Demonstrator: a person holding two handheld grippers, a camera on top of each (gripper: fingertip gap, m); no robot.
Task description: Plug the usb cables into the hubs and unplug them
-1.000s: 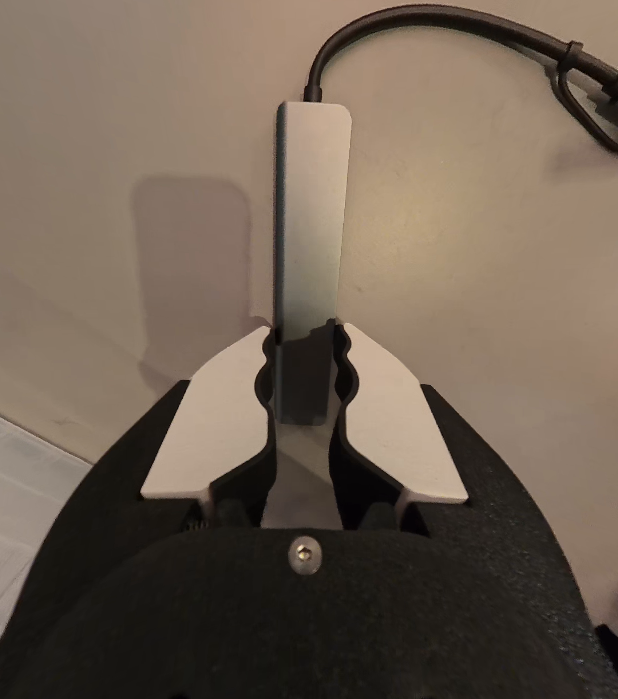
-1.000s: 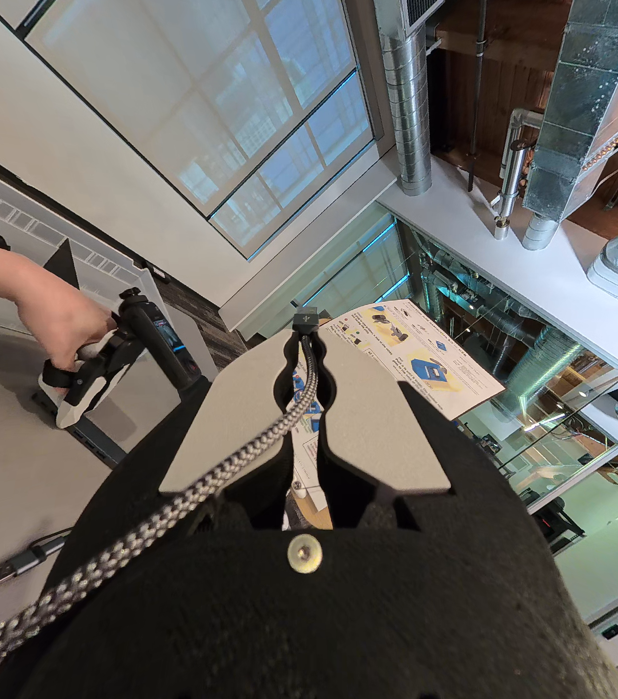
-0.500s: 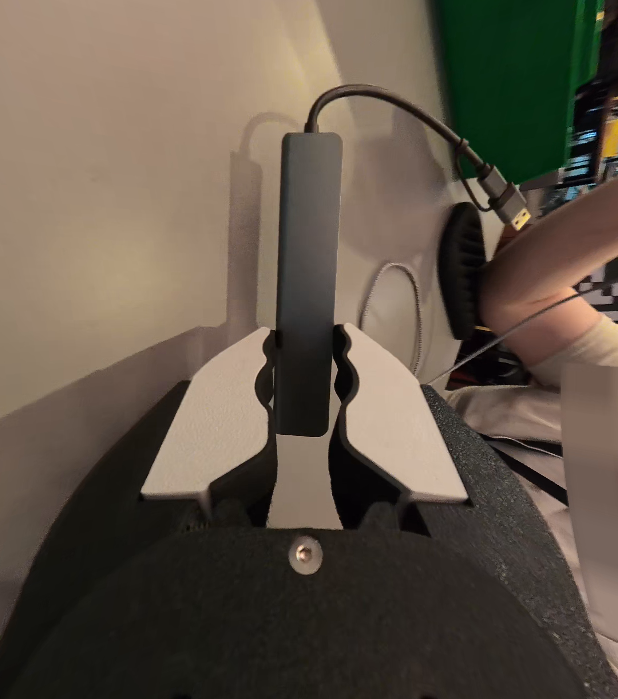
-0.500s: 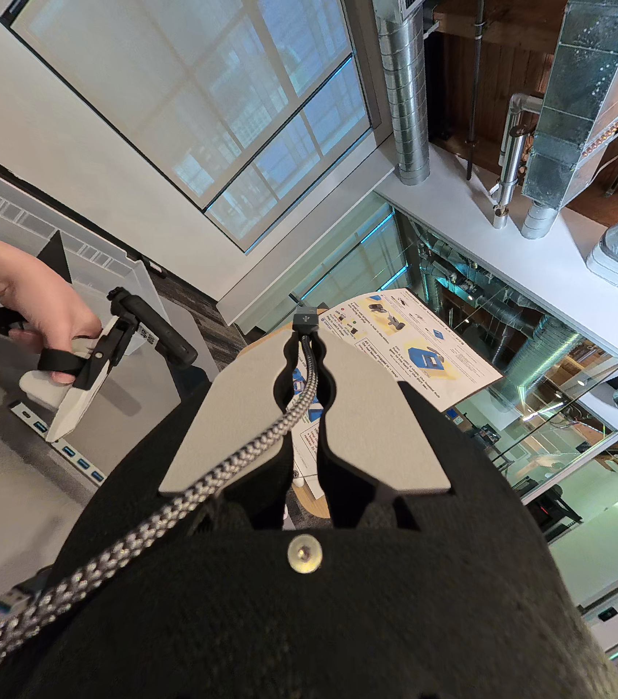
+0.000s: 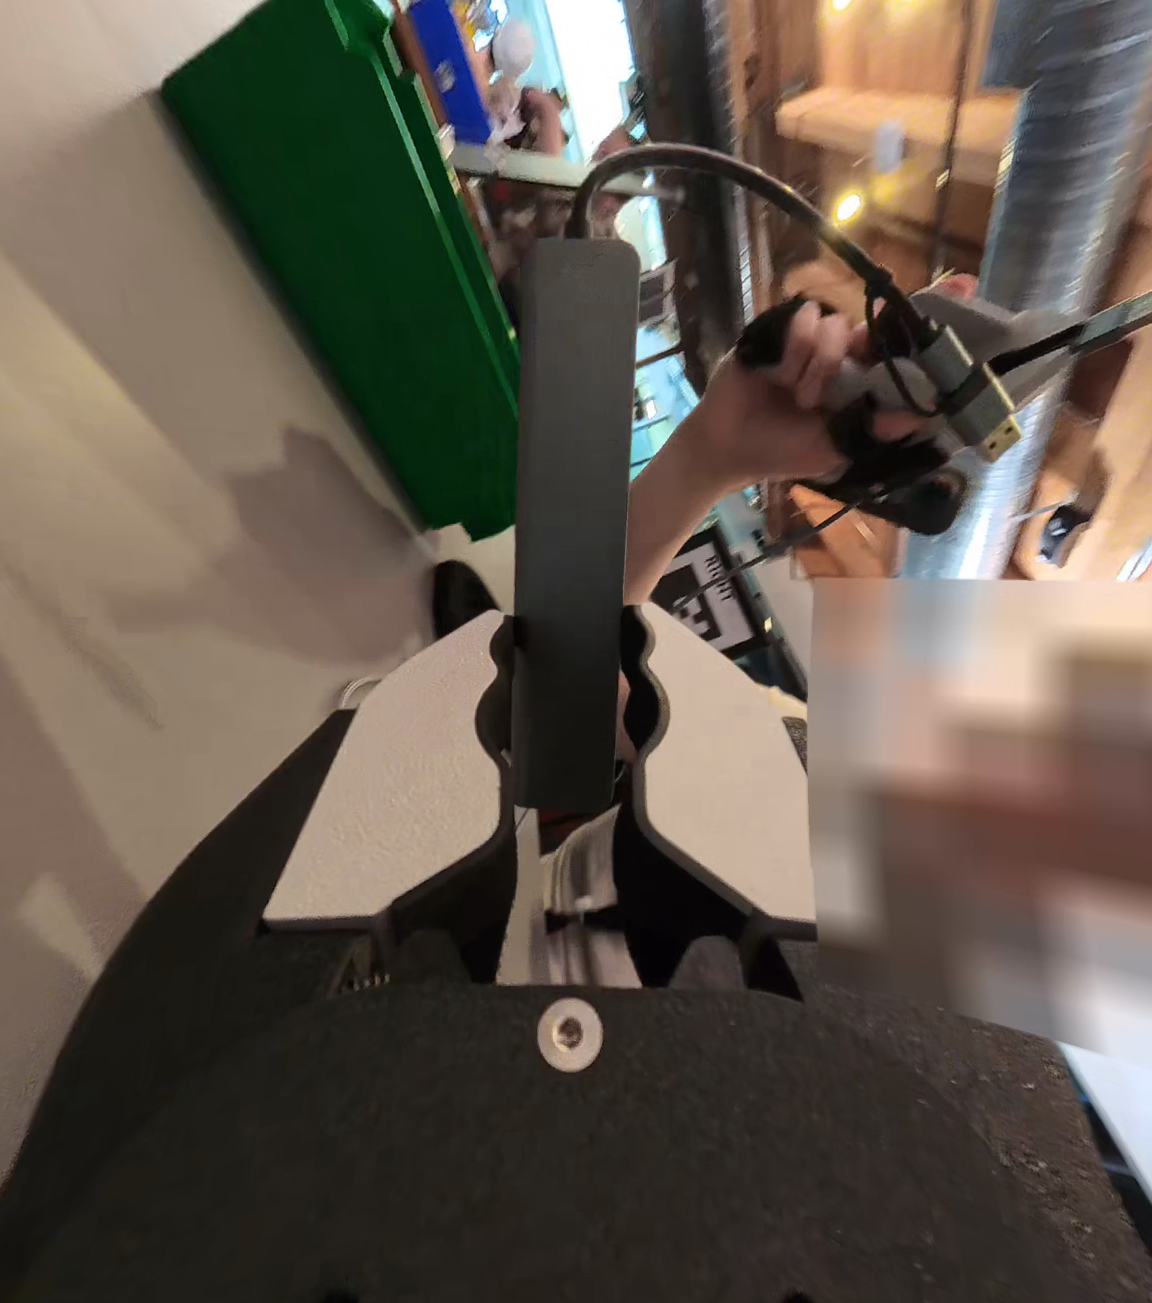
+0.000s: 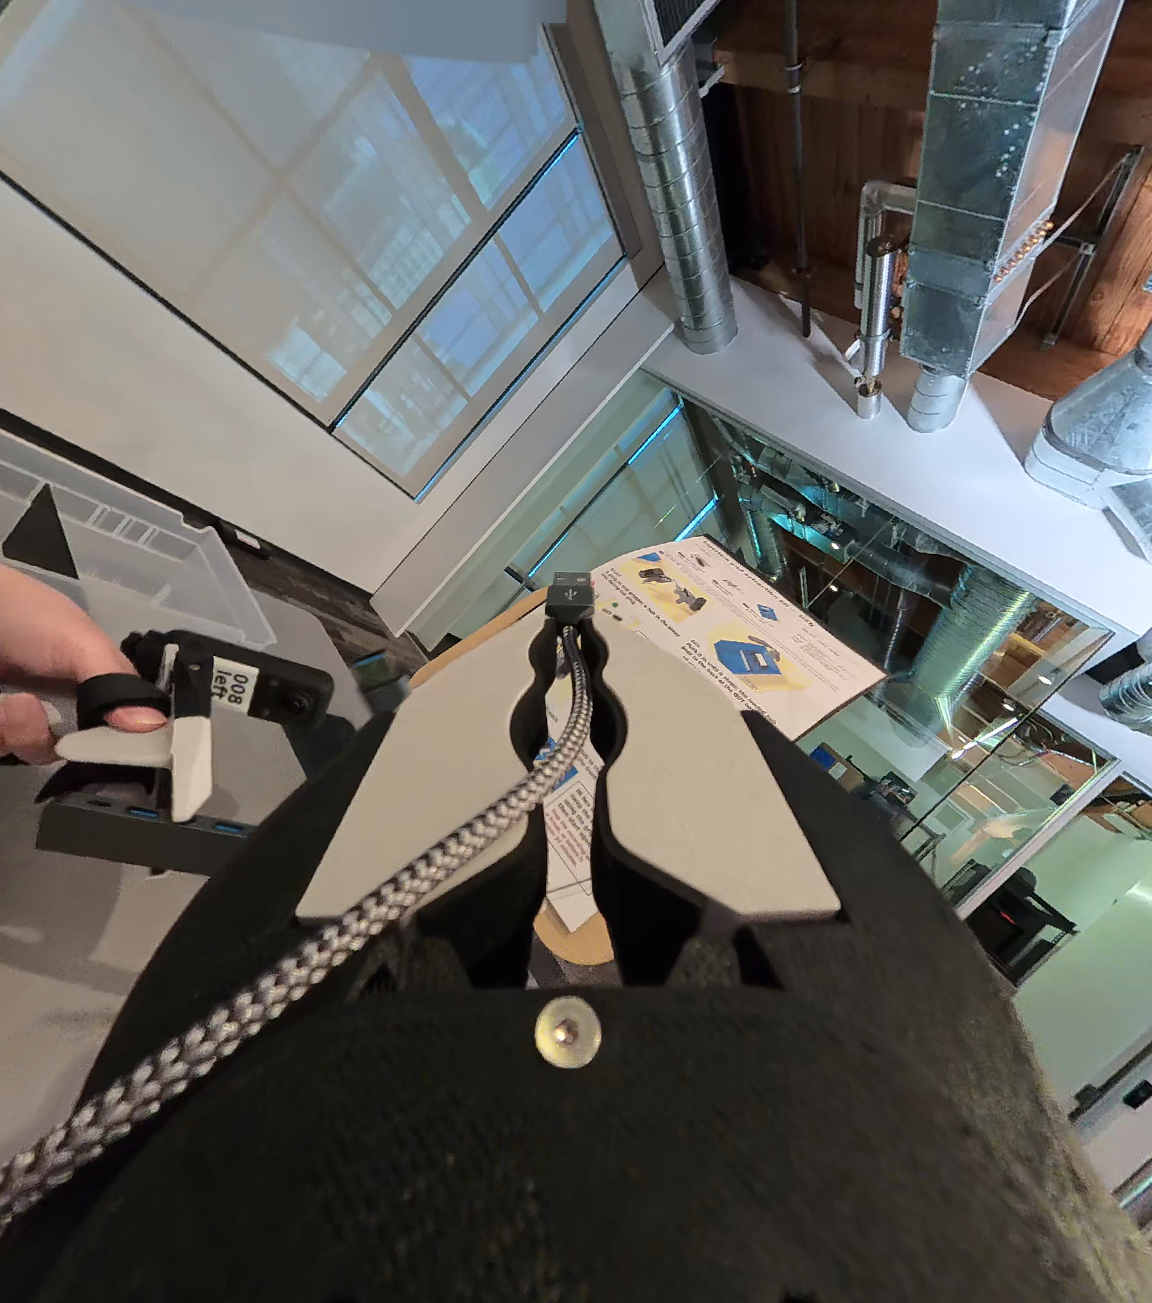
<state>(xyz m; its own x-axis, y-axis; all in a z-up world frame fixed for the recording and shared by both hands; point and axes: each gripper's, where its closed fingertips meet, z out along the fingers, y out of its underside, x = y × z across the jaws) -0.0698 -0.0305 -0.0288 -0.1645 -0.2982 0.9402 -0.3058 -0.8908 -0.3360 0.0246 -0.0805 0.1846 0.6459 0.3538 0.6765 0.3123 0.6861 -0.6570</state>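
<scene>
In my left wrist view, my left gripper (image 5: 570, 694) is pinched on the dark grey hub (image 5: 573, 508), gripping its lower part between both fingers so the slim body stands straight up out of them, clear of the beige table (image 5: 87, 451). From the hub's top end its own short black lead (image 5: 721, 176) arcs over to the right and ends in a grey plug with a gold tip (image 5: 968, 391). Just behind that plug, to the right of the hub, my right hand (image 5: 781, 395) grips the handle of the other tool. A green bin (image 5: 347, 268) stands to the left of the hub — the view is blurred there.

In my right wrist view, my right gripper (image 6: 570, 659) is pressed together on the braided cable (image 6: 418, 867) just below its black USB plug (image 6: 570, 596), which pokes up past the fingertips in open air. The cable trails down-left from the plug across the left finger. Well to the left of the plug, my left hand (image 6: 9, 663) holds the other gripper clamped across the hub (image 6: 136, 835) — its row of blue ports faces the camera. A printed sheet (image 6: 735, 634) lies just right of the plug.
</scene>
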